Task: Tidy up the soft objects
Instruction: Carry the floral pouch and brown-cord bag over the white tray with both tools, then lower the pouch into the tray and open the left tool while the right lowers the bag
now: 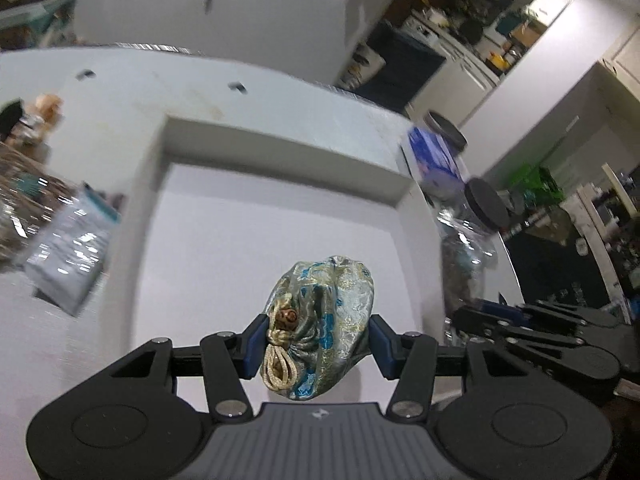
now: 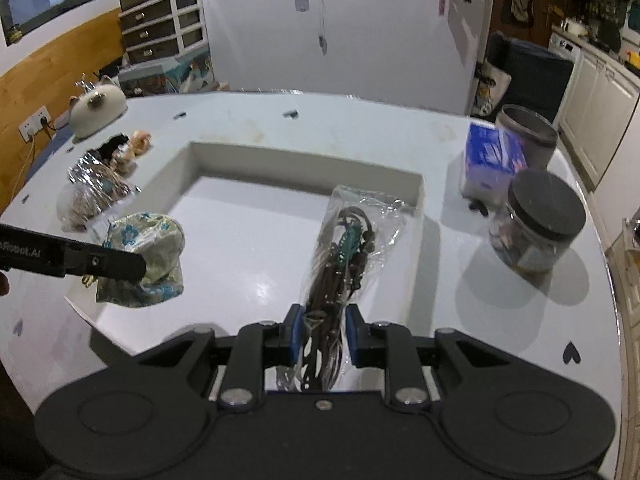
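The left gripper [image 1: 316, 340] has its fingers pinching a brocade drawstring pouch [image 1: 320, 320], held above the white tray [image 1: 280, 152] on the tabletop [image 2: 360, 120]. The right gripper [image 2: 322, 334] has its fingers pinching a clear plastic bag of cords [image 2: 344, 252] over the same tray.
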